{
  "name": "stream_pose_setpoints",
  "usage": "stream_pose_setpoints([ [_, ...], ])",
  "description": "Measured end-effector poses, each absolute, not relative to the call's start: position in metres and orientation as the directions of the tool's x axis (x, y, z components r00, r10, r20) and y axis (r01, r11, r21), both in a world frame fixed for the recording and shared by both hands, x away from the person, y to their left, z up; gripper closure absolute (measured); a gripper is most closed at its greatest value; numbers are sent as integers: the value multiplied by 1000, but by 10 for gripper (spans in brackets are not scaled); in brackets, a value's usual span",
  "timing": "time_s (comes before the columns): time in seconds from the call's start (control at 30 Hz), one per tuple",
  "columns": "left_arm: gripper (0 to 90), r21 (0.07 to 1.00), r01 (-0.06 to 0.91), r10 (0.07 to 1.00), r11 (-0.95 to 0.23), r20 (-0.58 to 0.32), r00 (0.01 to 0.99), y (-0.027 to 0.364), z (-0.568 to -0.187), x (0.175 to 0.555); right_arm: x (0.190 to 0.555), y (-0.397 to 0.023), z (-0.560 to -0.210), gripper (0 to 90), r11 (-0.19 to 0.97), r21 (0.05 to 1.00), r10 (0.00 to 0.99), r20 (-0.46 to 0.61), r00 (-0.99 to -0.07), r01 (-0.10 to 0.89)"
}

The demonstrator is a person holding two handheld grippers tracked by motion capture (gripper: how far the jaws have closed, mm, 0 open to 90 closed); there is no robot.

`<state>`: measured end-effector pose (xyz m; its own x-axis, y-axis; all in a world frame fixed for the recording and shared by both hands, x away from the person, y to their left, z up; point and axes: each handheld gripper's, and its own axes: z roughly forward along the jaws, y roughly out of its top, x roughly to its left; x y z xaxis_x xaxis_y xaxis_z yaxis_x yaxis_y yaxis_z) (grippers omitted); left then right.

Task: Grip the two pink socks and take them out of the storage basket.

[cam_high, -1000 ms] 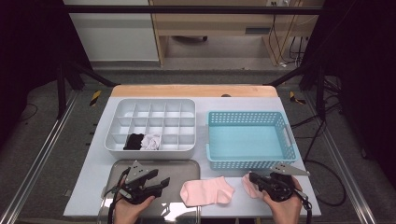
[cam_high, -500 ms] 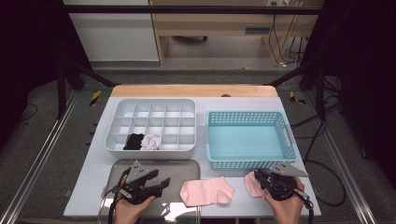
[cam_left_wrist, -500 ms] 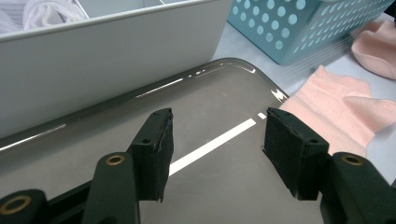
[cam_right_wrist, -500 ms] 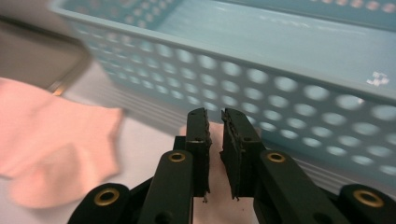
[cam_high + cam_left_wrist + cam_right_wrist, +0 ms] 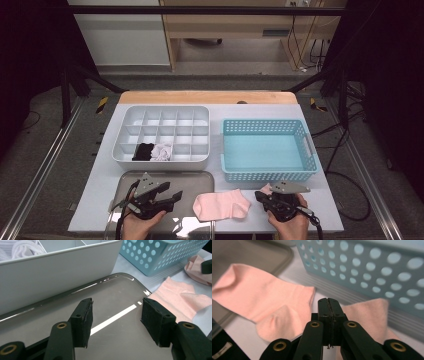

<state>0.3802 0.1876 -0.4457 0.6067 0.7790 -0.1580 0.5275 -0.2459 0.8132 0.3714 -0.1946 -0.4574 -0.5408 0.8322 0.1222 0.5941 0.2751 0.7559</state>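
White table [image 5: 100, 200] in dim room, dark floor around. Left gripper [image 5: 167, 197] over grey tray [image 5: 195, 178], fingers [image 5: 82, 320] released, nothing between. Pink sock [image 5: 222, 205] flat mid-table, edge on tray. Right gripper [image 5: 264, 196] clenched; second pink sock [image 5: 372, 315] partly hidden beneath, grasp unclear. Blue basket [image 5: 270, 175] behind.

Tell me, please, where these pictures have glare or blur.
Left gripper view: the grey metal tray carries a bright white streak of glare, and everything is fairly sharp. Right gripper view: the turquoise perforated plastic basket and the flat pink sock look soft and blurred, while the right gripper, shut, is sharper. High view: even light on the white table, dark surroundings.
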Motion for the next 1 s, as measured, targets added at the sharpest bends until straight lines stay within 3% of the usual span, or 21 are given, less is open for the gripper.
stream_pose_setpoints([
  [0.2,415,814,527,779,-243,-159,606,188,-446,380,376,-191,-466,900,303,719,848,95,-521,625],
  [0.53,415,812,529,779,-249,-157,608,187,-446,381,375,-217,-458,900,283,730,914,-9,-405,622],
  [0.83,415,813,527,779,-247,-157,607,187,-446,380,373,-197,-460,900,259,744,841,139,-523,616],
  [1.0,415,810,531,777,-248,-160,608,187,-447,381,379,-186,-471,900,299,710,853,101,-513,637],
])
